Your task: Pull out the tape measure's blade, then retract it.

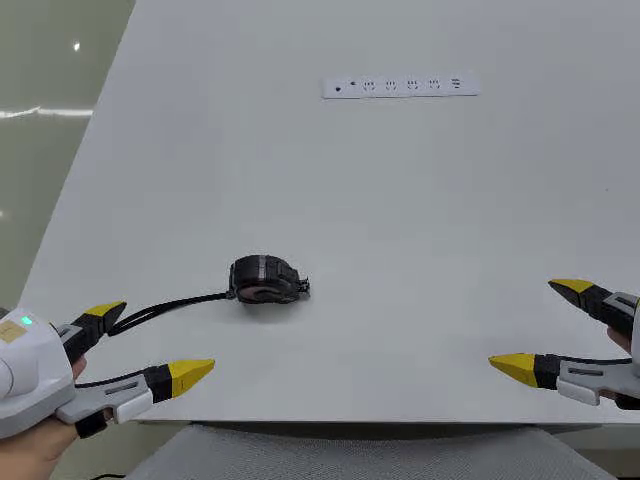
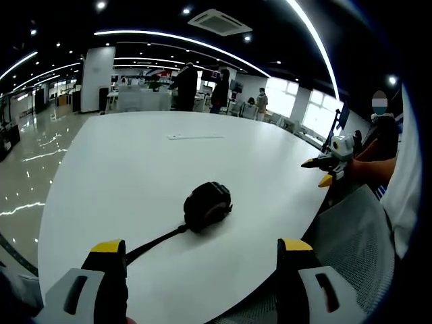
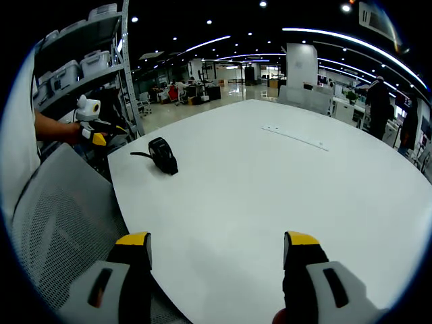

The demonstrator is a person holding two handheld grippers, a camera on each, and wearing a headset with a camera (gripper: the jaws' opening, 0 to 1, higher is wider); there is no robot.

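On the near left part of the white table (image 1: 420, 200), the tape (image 1: 265, 280) lies on its side. Its blade is wound in, with just the tip showing at the case's right end. Its black strap (image 1: 170, 305) trails left toward the near edge.

Left gripper (image 1: 165, 338) hangs over the table's near left corner, jaws spread wide and holding nothing, yellow tips aimed toward the tape. The tape sits ahead of it, near but not touching. In the left gripper view the tape (image 2: 208, 204) is centred between the two jaws and beyond their tips, and the strap runs back from it toward the left jaw.

Right gripper (image 1: 525, 323) hovers at the near right edge, also wide open and empty, tips pointing left across the table. It is well apart from the tape. In the right gripper view the tape (image 3: 162, 154) lies far ahead and off to the left.

A white power strip (image 1: 400, 86) lies flat farther back on the table, and a grey mesh chair (image 1: 350, 455) is against the near edge.
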